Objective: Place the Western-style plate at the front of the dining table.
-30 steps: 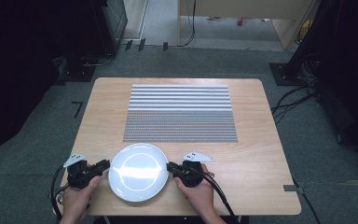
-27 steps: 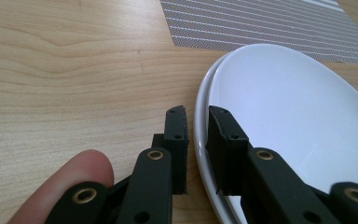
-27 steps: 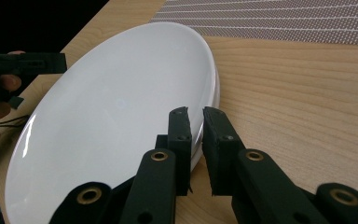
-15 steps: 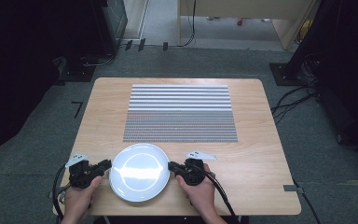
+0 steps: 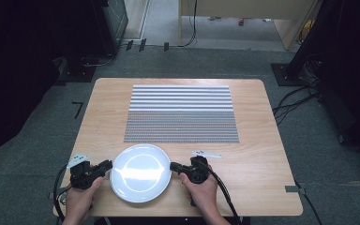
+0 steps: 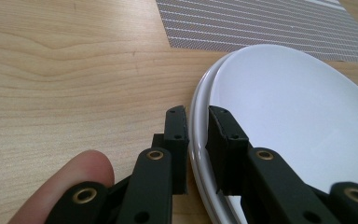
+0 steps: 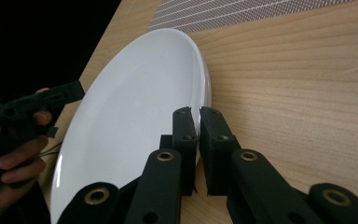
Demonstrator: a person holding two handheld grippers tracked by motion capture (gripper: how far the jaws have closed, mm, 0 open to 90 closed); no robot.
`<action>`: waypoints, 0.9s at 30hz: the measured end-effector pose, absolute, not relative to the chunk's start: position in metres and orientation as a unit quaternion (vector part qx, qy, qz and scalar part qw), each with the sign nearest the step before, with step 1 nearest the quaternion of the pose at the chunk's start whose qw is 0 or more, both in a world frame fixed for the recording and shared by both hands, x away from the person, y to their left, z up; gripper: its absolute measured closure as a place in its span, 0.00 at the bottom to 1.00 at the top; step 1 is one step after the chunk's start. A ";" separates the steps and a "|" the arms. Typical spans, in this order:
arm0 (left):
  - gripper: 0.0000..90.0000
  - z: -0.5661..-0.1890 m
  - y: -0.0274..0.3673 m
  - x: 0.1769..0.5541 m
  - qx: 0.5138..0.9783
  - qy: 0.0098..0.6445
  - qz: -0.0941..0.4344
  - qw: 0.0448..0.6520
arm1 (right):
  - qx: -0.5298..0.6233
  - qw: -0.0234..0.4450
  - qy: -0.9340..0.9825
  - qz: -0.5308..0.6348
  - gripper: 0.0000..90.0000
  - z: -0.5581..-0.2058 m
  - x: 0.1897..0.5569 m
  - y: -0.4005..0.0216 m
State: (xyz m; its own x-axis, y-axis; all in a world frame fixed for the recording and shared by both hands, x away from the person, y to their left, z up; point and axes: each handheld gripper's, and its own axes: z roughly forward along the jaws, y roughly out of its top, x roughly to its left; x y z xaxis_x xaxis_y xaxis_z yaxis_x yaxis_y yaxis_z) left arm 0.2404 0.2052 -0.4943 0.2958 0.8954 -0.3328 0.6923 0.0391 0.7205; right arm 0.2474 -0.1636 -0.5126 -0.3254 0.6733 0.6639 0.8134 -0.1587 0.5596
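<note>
A white plate (image 5: 140, 172) sits at the near edge of the wooden table (image 5: 262, 154), held from both sides. My left gripper (image 5: 108, 164) is at its left rim. In the left gripper view the jaws (image 6: 198, 112) stand on either side of the plate's (image 6: 298, 116) rim and pinch it. My right gripper (image 5: 172, 165) grips the right rim. In the right gripper view its jaws (image 7: 196, 112) are nearly together on the plate's (image 7: 135, 116) edge. The left gripper (image 7: 74, 91) and its hand show across the plate. Whether the plate is off the table I cannot tell.
A striped grey and white placemat (image 5: 181, 114) lies across the middle of the table, just beyond the plate. Cables trail from both grippers over the near edge. Dark furniture and cables stand on the floor around the table.
Almost nothing has changed. Both hands and the plate have shifted only slightly, and both grippers keep their hold on the rim.
</note>
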 end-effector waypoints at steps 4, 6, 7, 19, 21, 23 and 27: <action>0.87 -0.495 0.203 0.240 0.685 0.578 0.118 0.428 | -0.581 0.128 -0.609 -0.525 0.97 -0.511 0.249 -0.169; 0.86 -0.495 0.202 0.240 0.688 0.576 0.118 0.427 | -0.581 0.123 -0.607 -0.528 0.97 -0.508 0.248 -0.167; 0.86 -0.495 0.201 0.240 0.689 0.575 0.119 0.425 | -0.582 0.106 -0.609 -0.528 0.96 -0.506 0.247 -0.167; 0.84 -0.498 0.202 0.242 0.693 0.578 0.118 0.414 | -0.602 0.097 -0.617 -0.497 0.94 -0.515 0.242 -0.176; 0.85 -0.498 0.202 0.242 0.694 0.578 0.118 0.414 | -0.604 0.104 -0.612 -0.500 0.94 -0.515 0.242 -0.177; 0.85 -0.497 0.202 0.242 0.694 0.578 0.118 0.414 | -0.605 0.107 -0.610 -0.500 0.94 -0.515 0.242 -0.178; 0.85 -0.498 0.202 0.241 0.695 0.577 0.119 0.412 | -0.603 0.137 -0.597 -0.512 0.90 -0.514 0.242 -0.177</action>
State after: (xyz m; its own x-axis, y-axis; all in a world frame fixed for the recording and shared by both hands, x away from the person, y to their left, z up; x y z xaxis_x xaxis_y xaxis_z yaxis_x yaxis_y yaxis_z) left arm 0.2415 0.2017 -0.4975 0.3067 0.8998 -0.3102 0.7041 0.0048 0.7100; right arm 0.2418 -0.1774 -0.5137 -0.2364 0.5799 0.7797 0.8594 -0.2497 0.4462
